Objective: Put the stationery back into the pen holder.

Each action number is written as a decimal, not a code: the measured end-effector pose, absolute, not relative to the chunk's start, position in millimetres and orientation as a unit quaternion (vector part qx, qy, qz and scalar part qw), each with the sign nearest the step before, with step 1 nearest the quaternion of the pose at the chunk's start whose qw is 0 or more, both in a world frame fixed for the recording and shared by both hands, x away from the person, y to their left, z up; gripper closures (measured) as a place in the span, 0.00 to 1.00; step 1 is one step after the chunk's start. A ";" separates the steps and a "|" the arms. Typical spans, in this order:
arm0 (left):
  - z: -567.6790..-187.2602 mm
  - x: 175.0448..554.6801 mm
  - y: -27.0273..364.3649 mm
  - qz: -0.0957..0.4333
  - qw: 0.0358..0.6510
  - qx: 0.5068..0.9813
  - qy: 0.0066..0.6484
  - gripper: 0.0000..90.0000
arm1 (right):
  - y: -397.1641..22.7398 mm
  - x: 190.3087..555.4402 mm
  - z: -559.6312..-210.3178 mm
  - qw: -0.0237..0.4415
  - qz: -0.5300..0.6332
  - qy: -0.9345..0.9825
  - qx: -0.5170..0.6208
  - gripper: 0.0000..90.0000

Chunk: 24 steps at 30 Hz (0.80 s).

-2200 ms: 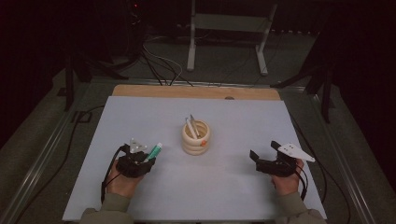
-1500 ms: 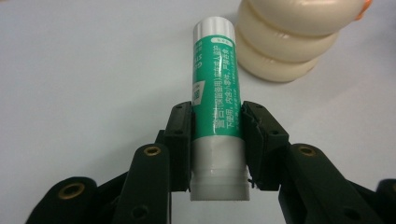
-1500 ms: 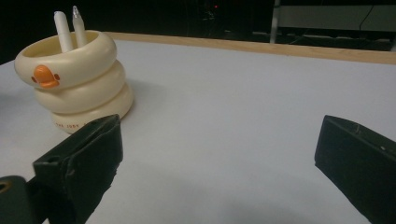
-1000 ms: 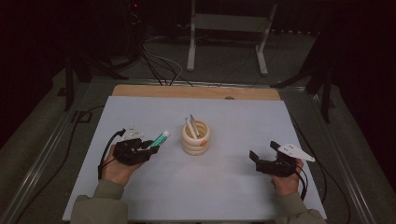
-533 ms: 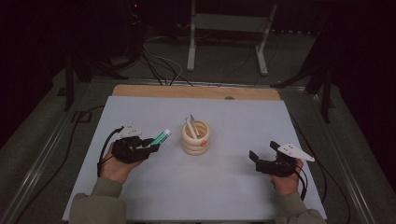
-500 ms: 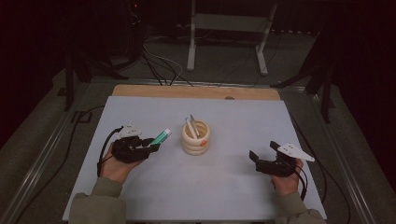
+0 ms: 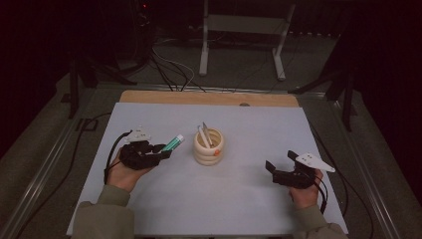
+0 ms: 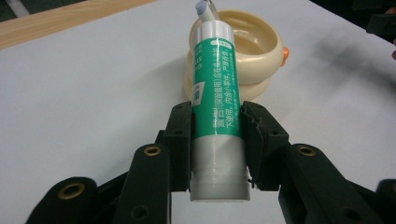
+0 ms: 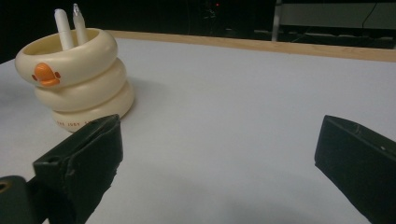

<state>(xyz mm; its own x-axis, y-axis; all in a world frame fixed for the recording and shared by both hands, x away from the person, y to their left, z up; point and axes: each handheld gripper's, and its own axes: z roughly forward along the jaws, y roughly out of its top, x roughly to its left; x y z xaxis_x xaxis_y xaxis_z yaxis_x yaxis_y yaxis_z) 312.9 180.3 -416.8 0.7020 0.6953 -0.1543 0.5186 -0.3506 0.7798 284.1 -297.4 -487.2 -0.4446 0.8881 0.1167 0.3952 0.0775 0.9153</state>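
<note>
Green-and-white plastic, the tube (image 8: 217, 116) is sitting pinched between the jaws of the left tool (image 7: 158, 152), gripped near its wide capped end while the narrower end is pointing out past the jaws toward the cream holder (image 7: 209, 147). In the high view the tube (image 7: 172, 144) is hanging above the pale surface (image 7: 249, 199), just left of the holder and apart from it, tilted up toward the rim. The left gripper view is showing its far tip crossing in front of the holder's rim (image 8: 261, 42), roughly in line with the opening.

The risk, as I judge it — the grip is sitting far back on a smooth round body, so the long free end may be swinging or sliding between the jaws as the hand is tipping it upright. The holder is already carrying two white sticks (image 9: 70, 28) leaning at one side; the tube's tip may be knocking them or catching the rim, and a sideways push may be shoving or tipping the light stacked-ring holder (image 9: 77, 84), since nothing is steadying it.

The right tool (image 7: 283, 174) is resting low over the surface, well apart from the holder on its right, jaws spread wide and holding nothing — too far off to be bracing anything
</note>
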 end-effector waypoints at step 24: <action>-401.5 325.7 170.2 0.102 0.424 0.820 0.370 0.73 | -297.4 284.5 -487.3 0.247 0.497 0.691 0.464 0.02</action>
<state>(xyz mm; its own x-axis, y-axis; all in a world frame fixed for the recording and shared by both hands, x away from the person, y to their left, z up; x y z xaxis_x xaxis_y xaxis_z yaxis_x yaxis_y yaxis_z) 325.7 170.2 -401.5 0.7051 0.6941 -0.1455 0.5204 -0.3670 0.7710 284.5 -297.4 -487.3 -0.4477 0.8861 0.1200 0.3957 0.0759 0.9153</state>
